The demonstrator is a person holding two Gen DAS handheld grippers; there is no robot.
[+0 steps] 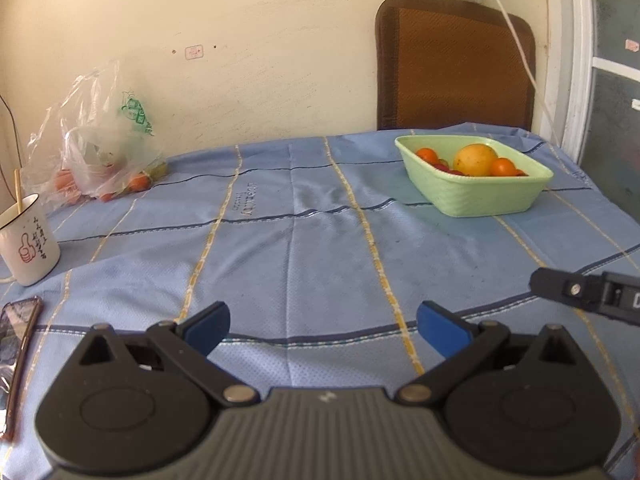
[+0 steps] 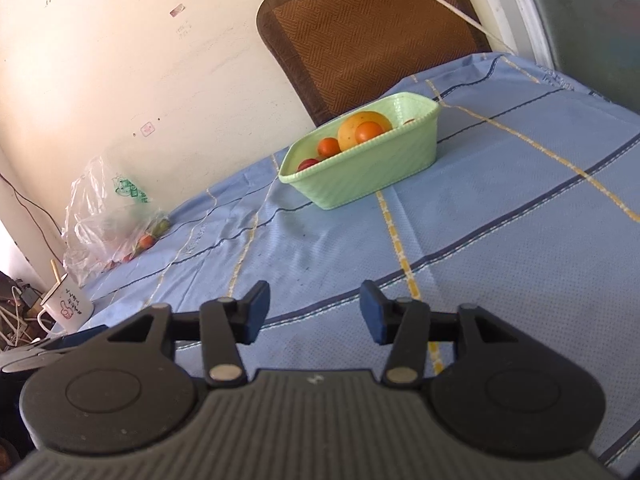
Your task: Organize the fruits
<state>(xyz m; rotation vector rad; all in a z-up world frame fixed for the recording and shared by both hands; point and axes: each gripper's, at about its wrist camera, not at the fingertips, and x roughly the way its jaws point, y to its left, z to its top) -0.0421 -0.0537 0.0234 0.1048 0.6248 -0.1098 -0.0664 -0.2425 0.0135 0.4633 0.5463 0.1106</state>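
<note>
Both wrist views look low across the table [image 1: 320,240], sharing the basket [image 1: 480,196].

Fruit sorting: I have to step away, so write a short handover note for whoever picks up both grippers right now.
Left gripper: open, holding nothing, above the near part of the blue tablecloth.
Right gripper: open, holding nothing, also above the cloth.
Green basket: far right on the table, already holding a large yellow-orange fruit, several small orange ones and something red.
Plastic bag: far left by the wall, with more orange and red fruit inside.
Done: part of the fruit is in the basket.
Left: likely move the bagged fruit into the basket.
The white mug is not part of the job.
</note>
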